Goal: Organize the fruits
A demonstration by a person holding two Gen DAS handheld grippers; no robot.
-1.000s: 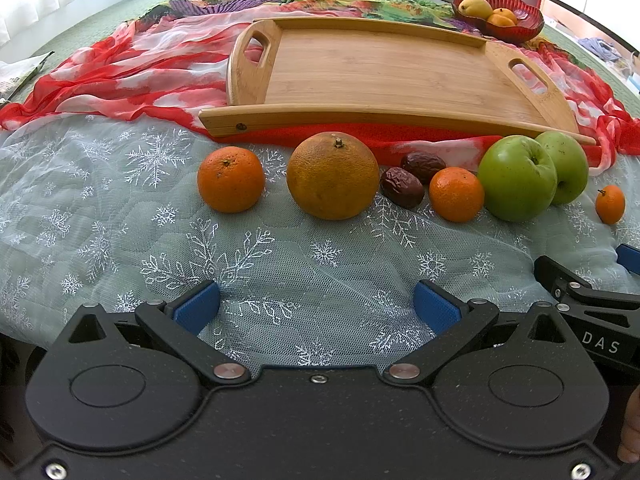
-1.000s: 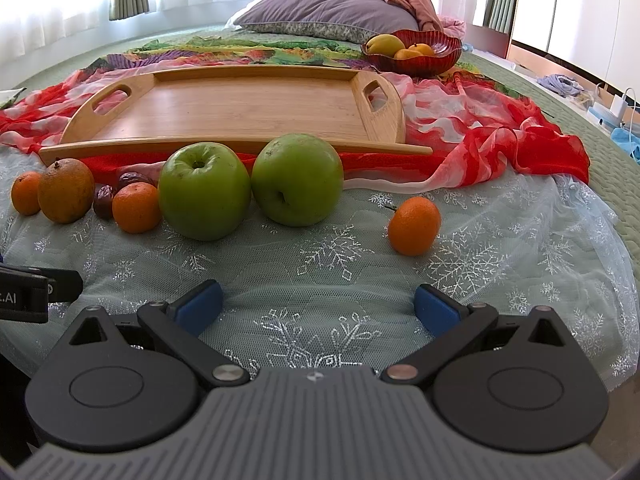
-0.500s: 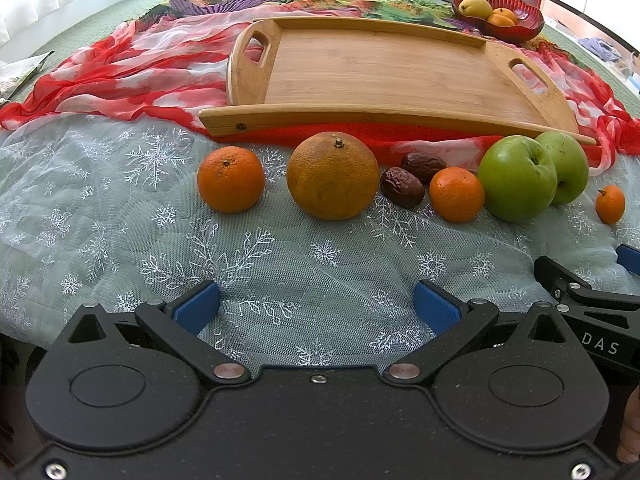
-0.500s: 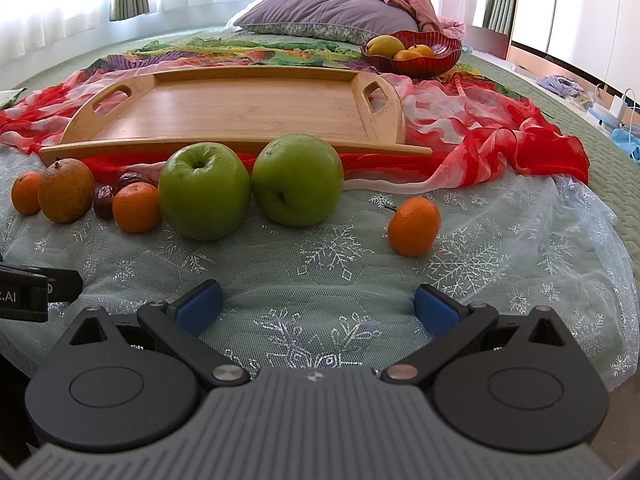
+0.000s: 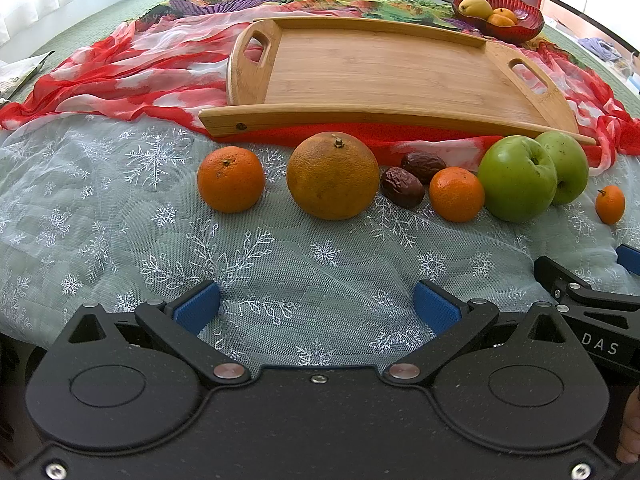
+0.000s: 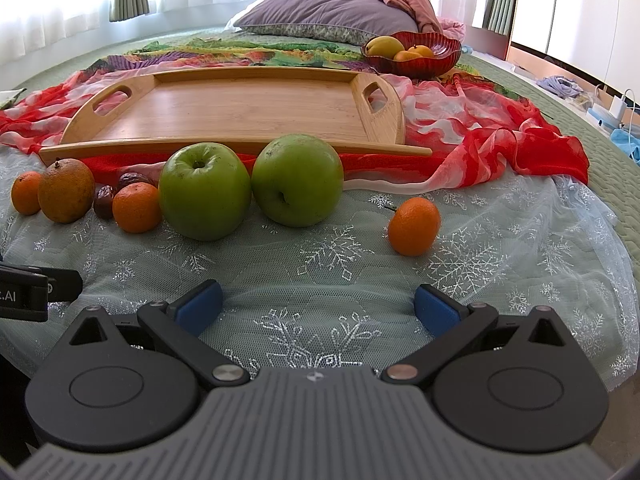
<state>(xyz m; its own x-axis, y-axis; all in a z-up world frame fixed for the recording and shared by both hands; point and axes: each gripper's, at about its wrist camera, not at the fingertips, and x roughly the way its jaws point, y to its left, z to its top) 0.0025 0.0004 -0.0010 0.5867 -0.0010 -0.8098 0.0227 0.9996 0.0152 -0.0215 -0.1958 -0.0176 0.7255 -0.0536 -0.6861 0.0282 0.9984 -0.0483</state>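
Before the wooden handled tray (image 5: 392,68) on the bed, a row of fruit lies on snowflake-patterned mesh cloth (image 5: 120,240). Left gripper (image 5: 316,306) hovers released, jaws spread wide, the large round orange (image 5: 333,176) well ahead between them. Right gripper (image 6: 318,306), likewise released, faces two green apples (image 6: 248,188), nothing held.

Ahead of my left gripper (image 5: 316,306), whose matt black plastic arms carry smooth blue pads (image 5: 198,307), I see sheer netting (image 5: 100,216) stitched with glittery snowflakes. Beyond it the tray (image 5: 384,68) is smooth, satin bamboo wood. Past my right gripper (image 6: 318,306) the apples (image 6: 205,190) look waxy; the bowl (image 6: 412,56) is glossy, ribbed red.
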